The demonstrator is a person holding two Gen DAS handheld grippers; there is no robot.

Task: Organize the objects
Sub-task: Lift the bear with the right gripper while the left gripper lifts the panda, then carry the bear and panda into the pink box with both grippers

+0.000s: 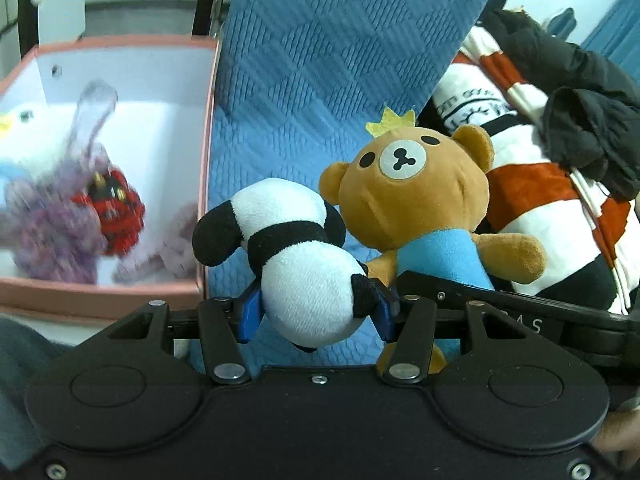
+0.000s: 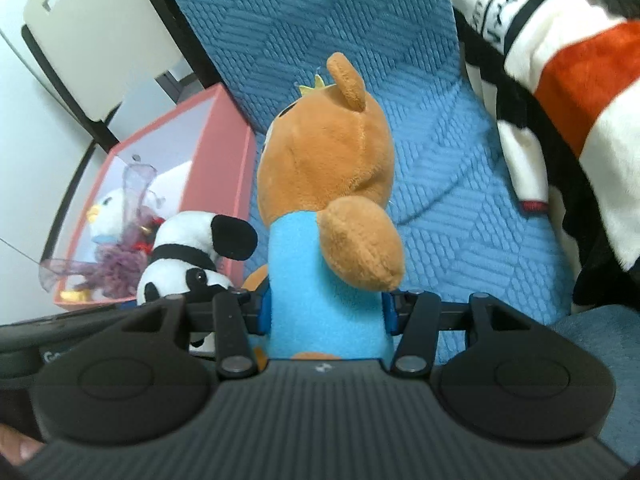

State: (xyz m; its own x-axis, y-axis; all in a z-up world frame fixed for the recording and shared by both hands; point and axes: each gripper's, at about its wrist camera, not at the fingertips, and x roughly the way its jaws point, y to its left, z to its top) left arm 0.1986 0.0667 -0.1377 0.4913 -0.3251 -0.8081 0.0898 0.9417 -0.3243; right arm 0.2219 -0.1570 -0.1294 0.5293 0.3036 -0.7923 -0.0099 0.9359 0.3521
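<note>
My left gripper (image 1: 318,312) is shut on a black and white panda plush (image 1: 288,248), which hangs head down above the blue quilted bedspread (image 1: 320,80). Beside it, my right gripper (image 2: 326,314) is shut on the blue-shirted body of a brown bear plush (image 2: 324,184) with a yellow crown. The bear (image 1: 416,188) sits just right of the panda in the left wrist view, and the panda (image 2: 188,256) shows left of the bear in the right wrist view. A pink box (image 1: 206,184) with a white inside stands to the left.
The pink box (image 2: 224,152) holds a white duck plush (image 2: 108,216), a purple gauzy bag (image 1: 60,216) and a small red item (image 1: 116,208). A striped white, orange and black blanket (image 1: 560,216) and dark clothes (image 1: 580,92) lie on the right. A pale cabinet (image 2: 100,32) stands behind the box.
</note>
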